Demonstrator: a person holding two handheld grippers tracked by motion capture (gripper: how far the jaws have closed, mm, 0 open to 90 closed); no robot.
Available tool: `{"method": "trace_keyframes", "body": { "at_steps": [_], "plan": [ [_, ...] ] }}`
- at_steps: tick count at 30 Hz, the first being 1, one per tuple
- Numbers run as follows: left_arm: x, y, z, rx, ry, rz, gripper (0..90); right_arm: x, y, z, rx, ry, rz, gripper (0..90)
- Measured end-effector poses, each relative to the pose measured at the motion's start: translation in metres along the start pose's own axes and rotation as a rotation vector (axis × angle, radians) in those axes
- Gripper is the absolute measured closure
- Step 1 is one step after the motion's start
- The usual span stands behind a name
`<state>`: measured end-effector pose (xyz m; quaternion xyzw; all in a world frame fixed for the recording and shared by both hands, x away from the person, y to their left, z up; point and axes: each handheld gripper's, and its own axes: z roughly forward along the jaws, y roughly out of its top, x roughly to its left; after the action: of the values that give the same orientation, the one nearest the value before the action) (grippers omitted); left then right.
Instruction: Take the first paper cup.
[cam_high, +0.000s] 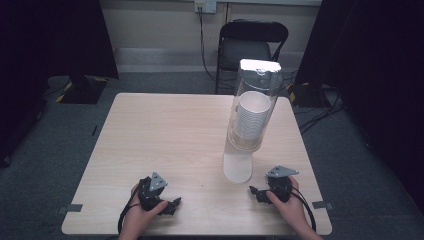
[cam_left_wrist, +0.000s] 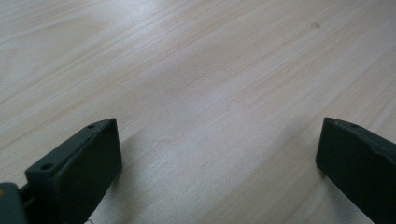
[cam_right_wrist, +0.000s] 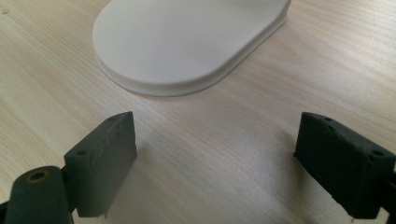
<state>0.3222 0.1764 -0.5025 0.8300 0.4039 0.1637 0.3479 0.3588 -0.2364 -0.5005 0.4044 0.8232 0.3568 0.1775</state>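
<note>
Beside the cup dispenser, both grippers, left and right, rest released (empty).

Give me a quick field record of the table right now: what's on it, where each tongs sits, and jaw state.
table: light wood, bare between the tongs
dispenser: clear tube upright on a white base, right of centre
contents: stack of white paper cups inside the tube
left tongs: near edge, left side, jaws open, nothing between
right tongs: near edge, beside the base, jaws open, nothing between
contact: neither tongs touches the dispenser
</note>
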Motion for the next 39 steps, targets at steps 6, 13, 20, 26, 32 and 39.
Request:
{"method": "trace_keyframes", "body": {
  "at_steps": [6, 13, 20, 26, 32, 39],
  "plan": [
    [0.0, 0.0, 0.0, 0.0, 0.0, 0.0, 0.0, 0.0, 0.0, 0.0, 0.001, 0.001, 0.0, 12.0],
    [0.0, 0.0, 0.0, -0.001, 0.0, 0.0, 0.0, 0.0, 0.0, 0.0, -0.002, 0.007, -0.009, 11.9],
    [0.0, 0.0, 0.0, -0.001, 0.001, -0.001, 0.0, -0.006, 0.01, -0.006, -0.027, 0.07, 0.015, 16.9],
    [0.0, 0.0, 0.0, -0.001, 0.001, -0.001, 0.0, -0.004, 0.028, -0.01, -0.064, 0.091, 0.005, 19.0],
    [0.0, 0.0, 0.0, -0.001, 0.001, 0.0, 0.0, 0.0, 0.047, -0.014, -0.114, 0.11, -0.013, 18.8],
    [0.0, 0.0, 0.0, 0.001, 0.0, 0.002, 0.0, 0.004, 0.08, -0.019, -0.215, 0.11, -0.024, 18.5]
  ]
}}
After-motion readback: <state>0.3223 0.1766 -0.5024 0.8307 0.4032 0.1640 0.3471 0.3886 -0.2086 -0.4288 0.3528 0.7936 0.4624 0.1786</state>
